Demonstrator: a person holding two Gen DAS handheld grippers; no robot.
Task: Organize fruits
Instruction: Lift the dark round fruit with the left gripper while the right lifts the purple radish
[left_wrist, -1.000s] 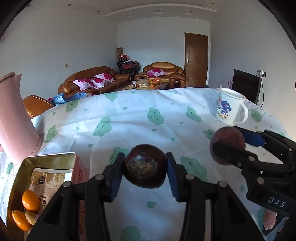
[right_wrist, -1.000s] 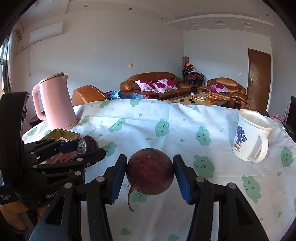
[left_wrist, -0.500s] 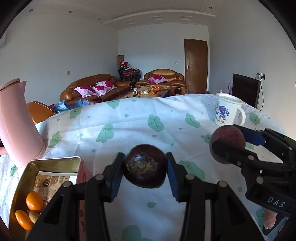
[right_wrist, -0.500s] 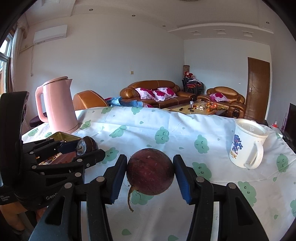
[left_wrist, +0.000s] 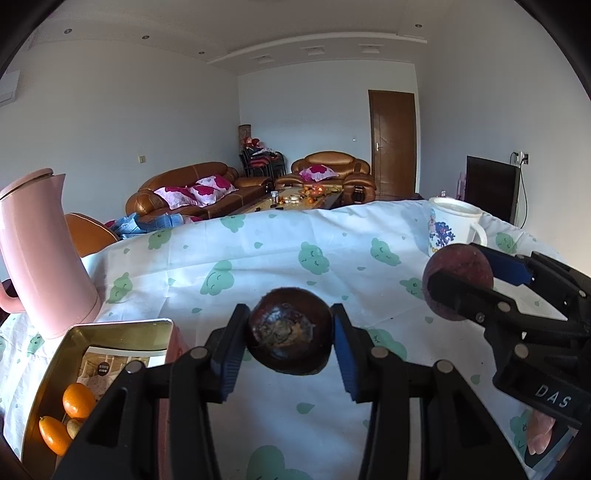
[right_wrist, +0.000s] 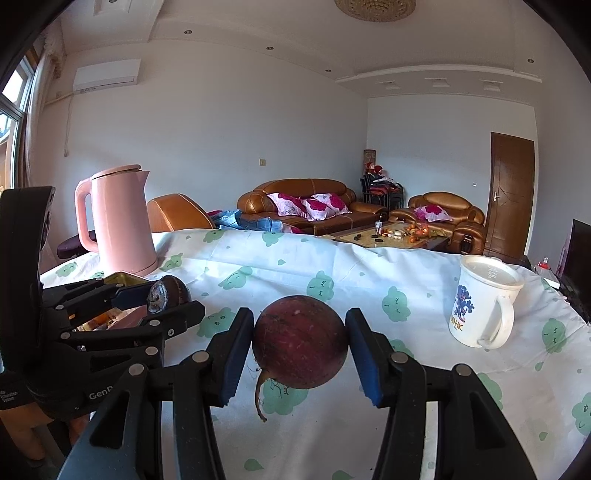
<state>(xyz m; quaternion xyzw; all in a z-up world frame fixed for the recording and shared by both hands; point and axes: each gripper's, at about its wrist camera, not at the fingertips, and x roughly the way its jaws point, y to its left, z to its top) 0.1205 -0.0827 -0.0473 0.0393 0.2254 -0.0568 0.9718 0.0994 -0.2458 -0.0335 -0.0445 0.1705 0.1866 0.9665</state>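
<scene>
My left gripper (left_wrist: 290, 332) is shut on a dark brown round fruit (left_wrist: 290, 328), held above the table. My right gripper (right_wrist: 301, 349) is shut on a round red-purple fruit with a thin root tail (right_wrist: 301, 341). That red fruit also shows in the left wrist view (left_wrist: 458, 280), to the right of my left gripper. The dark fruit shows in the right wrist view (right_wrist: 168, 293), to the left. A gold tin (left_wrist: 122, 328) at lower left holds small orange fruits (left_wrist: 77, 400).
A pink kettle (left_wrist: 40, 254) stands behind the tin at the left. A white printed mug (right_wrist: 480, 306) stands at the right. The table carries a white cloth with green clouds (left_wrist: 280, 251). Sofas and a coffee table lie beyond.
Both grippers have risen and tilted upward with their fruits still held; the table, kettle and mug sit lower in both views.
</scene>
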